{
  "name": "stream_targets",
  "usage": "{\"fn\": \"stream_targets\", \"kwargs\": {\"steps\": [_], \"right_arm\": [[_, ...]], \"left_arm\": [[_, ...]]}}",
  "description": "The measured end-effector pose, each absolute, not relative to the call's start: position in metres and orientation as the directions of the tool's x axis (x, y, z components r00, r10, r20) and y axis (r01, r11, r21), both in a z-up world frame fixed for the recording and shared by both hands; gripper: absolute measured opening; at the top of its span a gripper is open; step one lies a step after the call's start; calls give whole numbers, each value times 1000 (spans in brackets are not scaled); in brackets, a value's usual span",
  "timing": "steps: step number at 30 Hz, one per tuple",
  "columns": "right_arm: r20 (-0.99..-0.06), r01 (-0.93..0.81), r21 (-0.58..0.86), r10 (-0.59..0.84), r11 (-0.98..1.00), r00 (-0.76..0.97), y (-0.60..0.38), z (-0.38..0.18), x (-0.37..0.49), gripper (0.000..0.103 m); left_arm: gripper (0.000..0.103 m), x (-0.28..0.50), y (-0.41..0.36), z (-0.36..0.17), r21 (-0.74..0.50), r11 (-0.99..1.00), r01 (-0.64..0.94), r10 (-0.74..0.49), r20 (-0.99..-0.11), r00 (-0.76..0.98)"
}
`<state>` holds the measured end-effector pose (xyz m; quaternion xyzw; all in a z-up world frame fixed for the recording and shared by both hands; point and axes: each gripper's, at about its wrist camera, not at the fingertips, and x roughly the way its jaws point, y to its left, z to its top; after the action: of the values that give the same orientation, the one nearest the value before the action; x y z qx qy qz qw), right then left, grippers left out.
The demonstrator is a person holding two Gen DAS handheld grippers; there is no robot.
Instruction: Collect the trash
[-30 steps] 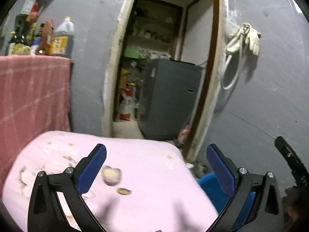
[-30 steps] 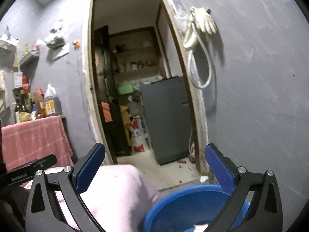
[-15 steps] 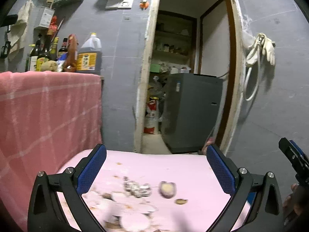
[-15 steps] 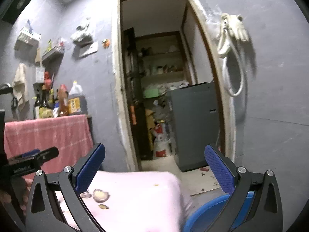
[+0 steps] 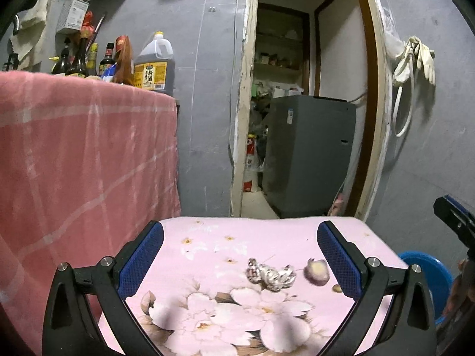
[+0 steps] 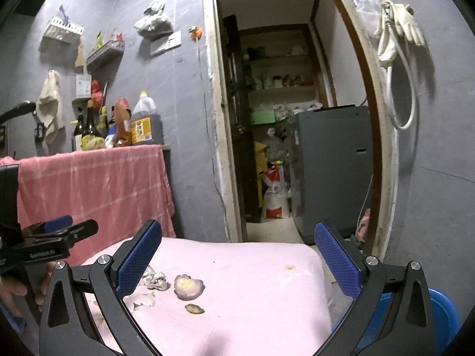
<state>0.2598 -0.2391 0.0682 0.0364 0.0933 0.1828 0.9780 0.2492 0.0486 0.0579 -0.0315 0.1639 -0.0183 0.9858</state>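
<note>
Left wrist view: we hover our spread left gripper (image 5: pixel 240 262) over crumpled foil (image 5: pixel 271 273) (possibly a wrapper); straddle it squarely before pinching.

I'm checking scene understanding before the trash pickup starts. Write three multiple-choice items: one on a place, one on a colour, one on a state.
1. Where does the purplish peel lie?
A. in the blue bin
B. on the pink floral cloth
C. on the floor

2. What colour is the bin beside the cloth?
A. blue
B. green
C. white

3. How does the right gripper stand?
A. shut on the peel
B. shut on crumpled foil
C. open, holding nothing

Answers: 1 B, the peel rests on the cloth near the crumpled wrapper. 2 A, its rim shows blue. 3 C, its fingers stand wide apart above the cloth.
</note>
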Motion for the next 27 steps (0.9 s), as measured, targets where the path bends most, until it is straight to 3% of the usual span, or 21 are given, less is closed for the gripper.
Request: {"fn": "stream_targets", "kwargs": {"steps": [5,15,18,24,25,27], "right_arm": [[-258,-376,82,384,923,887,-224,58,271,103],[-499,-398,87,386,913,776,-208,22,302,103],[-541,-408,103,396,907,742,-205,15,308,97],[-603,-451,118,425,885,675,-198,5,314,76],[-616,-460,120,429,880,661,-197,3,315,70],[-632,-471,123,435,873,641,-195,0,316,69]], "left_arm": [[101,259,53,41,-51,998,41,-57,-371,927],[101,290,60,15,-119,989,91,-142,-551,822],[100,292,57,13,-122,986,114,-164,-565,809],[95,297,47,10,-119,976,183,-218,-596,773],[90,299,46,9,-123,973,195,-229,-604,763],[82,304,44,7,-135,968,210,-248,-620,744]]}}
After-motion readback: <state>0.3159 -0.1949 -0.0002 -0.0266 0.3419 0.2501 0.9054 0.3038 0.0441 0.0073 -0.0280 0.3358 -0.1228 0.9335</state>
